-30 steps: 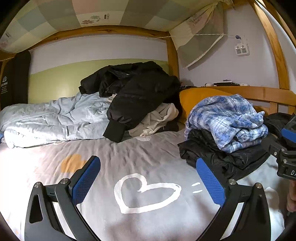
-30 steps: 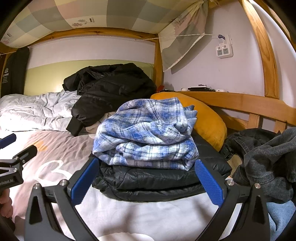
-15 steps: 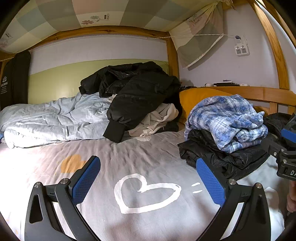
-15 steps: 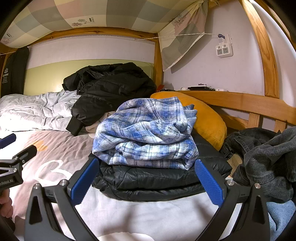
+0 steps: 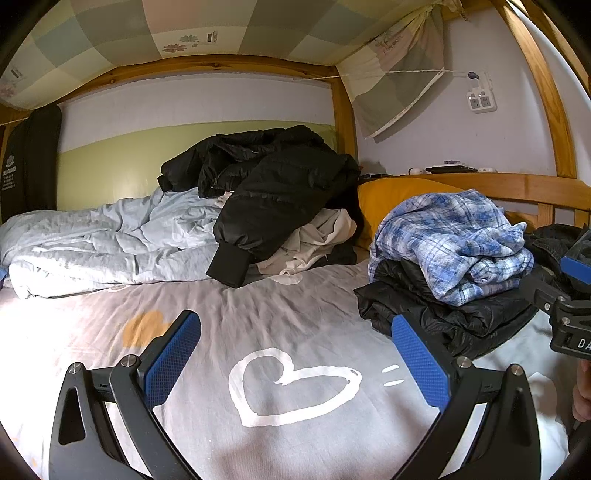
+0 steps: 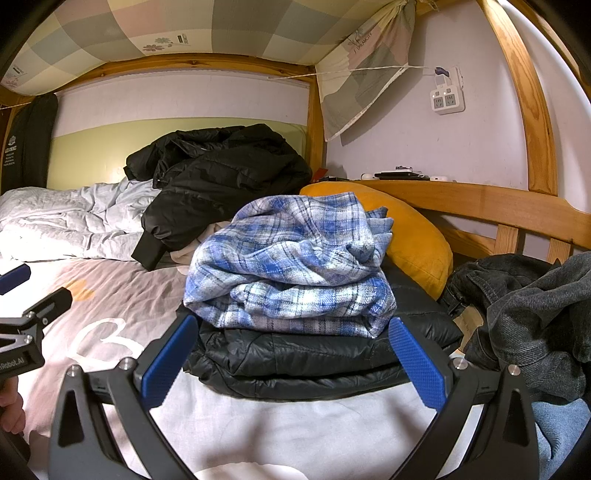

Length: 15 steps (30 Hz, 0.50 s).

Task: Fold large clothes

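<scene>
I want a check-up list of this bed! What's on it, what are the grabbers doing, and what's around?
Surface: grey bedsheet with white heart print, wrinkled.
Job's things: folded blue plaid flannel shirt lies on folded black puffer jacket; unfolded black padded coat heaped over cream garment; dark denim clothes piled at right.
Clutter: crumpled pale blue duvet; mustard yellow pillow behind the stack.
Grippers: left gripper open, empty, over the sheet; right gripper open, empty, before the stack.
Cables: thin white string across the corner.
Surroundings: wooden bunk frame; white wall power strip; checked fabric canopy.
</scene>
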Each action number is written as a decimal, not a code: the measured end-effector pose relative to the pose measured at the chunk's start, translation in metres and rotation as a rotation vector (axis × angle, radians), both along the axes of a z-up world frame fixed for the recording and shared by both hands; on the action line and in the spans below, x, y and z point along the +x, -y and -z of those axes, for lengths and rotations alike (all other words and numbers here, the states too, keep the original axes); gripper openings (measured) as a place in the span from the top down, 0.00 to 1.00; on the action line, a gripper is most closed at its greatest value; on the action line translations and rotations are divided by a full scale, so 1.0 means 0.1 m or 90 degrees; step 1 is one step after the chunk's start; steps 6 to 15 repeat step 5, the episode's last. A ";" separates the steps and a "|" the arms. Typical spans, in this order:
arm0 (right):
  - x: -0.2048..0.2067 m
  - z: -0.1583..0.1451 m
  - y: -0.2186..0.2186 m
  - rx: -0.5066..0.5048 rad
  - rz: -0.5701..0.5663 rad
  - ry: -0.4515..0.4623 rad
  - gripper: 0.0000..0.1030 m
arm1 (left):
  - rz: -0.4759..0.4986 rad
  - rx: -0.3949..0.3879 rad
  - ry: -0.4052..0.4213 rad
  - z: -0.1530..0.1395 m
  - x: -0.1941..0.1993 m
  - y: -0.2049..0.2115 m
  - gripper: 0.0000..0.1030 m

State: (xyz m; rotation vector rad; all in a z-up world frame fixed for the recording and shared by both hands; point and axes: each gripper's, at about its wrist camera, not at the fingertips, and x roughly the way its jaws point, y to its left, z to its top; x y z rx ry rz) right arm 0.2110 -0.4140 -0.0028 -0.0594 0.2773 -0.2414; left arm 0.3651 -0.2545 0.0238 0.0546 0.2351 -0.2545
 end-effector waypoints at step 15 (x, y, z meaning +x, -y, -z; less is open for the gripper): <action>0.00 0.00 0.00 0.000 0.000 0.000 0.00 | 0.000 0.000 0.000 0.00 0.00 0.00 0.00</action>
